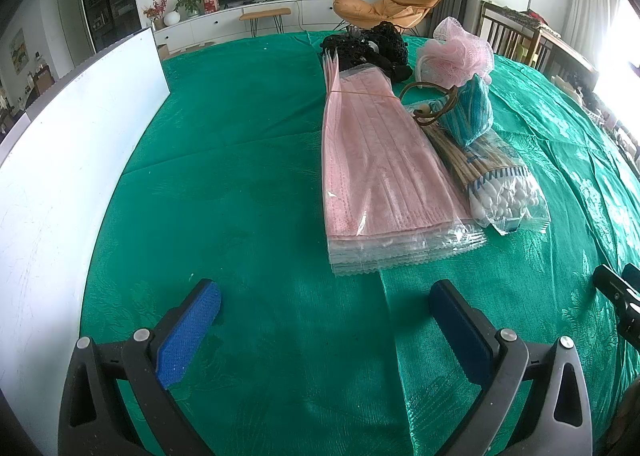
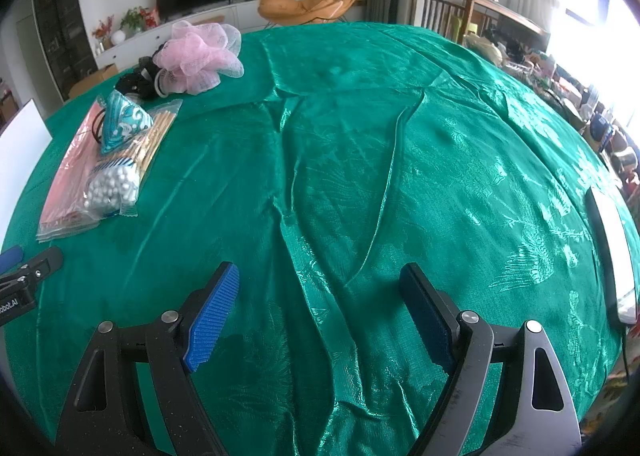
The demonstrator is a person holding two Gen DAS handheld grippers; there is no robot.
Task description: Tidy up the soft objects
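A stack of pink face masks in clear bags (image 1: 376, 171) (image 2: 66, 175) lies on the green cloth. Beside it are a bag of cotton swabs (image 1: 492, 179) (image 2: 120, 171), a teal patterned pouch (image 1: 470, 111) (image 2: 122, 123), a brown hair band (image 1: 432, 103), a pink mesh bath puff (image 1: 460, 51) (image 2: 200, 55) and a black lacy item (image 1: 372, 47) (image 2: 134, 85). My left gripper (image 1: 326, 304) is open, short of the mask stack. My right gripper (image 2: 320, 288) is open over bare wrinkled cloth, well right of the pile.
The table's green satin cloth (image 1: 240, 175) (image 2: 400, 175) is wrinkled. A white board (image 1: 80, 143) stands along the left edge; another white edge (image 2: 612, 252) lies at the right. The right gripper's tip (image 1: 618, 292) shows in the left view, the left gripper's tip (image 2: 28, 268) in the right.
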